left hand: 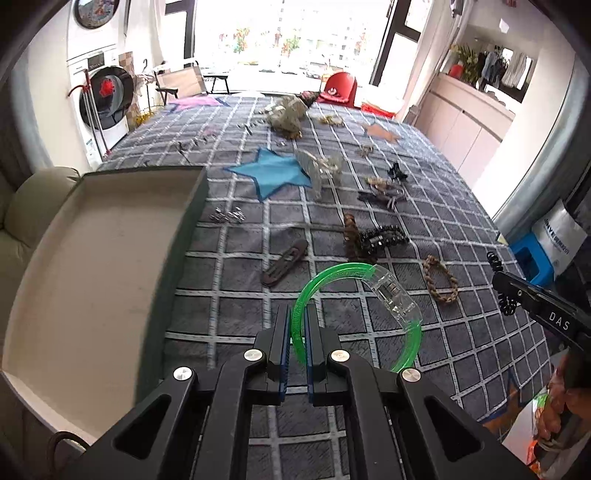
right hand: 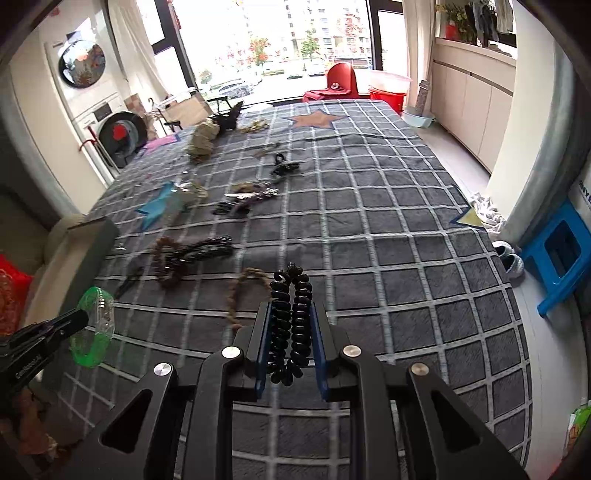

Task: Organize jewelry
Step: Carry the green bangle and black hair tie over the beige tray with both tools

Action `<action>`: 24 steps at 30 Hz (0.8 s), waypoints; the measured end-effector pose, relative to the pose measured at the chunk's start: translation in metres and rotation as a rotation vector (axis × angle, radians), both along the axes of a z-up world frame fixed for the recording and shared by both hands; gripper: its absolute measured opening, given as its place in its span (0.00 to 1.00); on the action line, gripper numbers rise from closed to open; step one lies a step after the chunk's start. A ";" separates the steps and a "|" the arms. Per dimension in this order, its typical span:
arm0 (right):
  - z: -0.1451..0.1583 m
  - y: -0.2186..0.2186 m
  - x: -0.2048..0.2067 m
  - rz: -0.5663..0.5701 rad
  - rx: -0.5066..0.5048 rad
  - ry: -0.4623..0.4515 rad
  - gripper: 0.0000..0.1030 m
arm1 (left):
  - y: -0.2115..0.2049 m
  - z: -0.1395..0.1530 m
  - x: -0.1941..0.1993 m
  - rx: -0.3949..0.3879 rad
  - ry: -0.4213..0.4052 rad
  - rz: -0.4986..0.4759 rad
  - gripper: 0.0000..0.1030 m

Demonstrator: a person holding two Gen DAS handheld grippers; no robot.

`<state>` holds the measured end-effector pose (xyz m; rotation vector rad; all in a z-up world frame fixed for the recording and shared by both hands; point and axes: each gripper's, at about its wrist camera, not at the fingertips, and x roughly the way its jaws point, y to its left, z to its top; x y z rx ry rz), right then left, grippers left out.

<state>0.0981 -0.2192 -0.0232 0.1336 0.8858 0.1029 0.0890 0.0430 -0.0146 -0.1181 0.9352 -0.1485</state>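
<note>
Grey grid blanket (left hand: 369, 258) w/ star patches is spread below a bright window (left hand: 288, 33). Green bangle (left hand: 354, 295) w/ clear clasp is clamped in left gripper (left hand: 299, 332); black coil hair tie (right hand: 290, 325) is pinched in right gripper (right hand: 291, 332). Far jewelry is blurred; beige tray (left hand: 92, 258) is cut off at left

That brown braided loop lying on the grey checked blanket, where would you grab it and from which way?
I would take the braided rope bracelet on its near arc, coming from above with one tong finger inside the loop and one outside. It lies flat and open on the blanket, apart from the other pieces, so a pinch across the braid should catch; a sideways approach would probably just push it.
</note>
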 end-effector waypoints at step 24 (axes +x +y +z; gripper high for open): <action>0.074 0.233 0.059 0.458 -0.002 -0.086 0.22 | 0.175 0.030 0.028 0.066 -0.075 0.268 0.08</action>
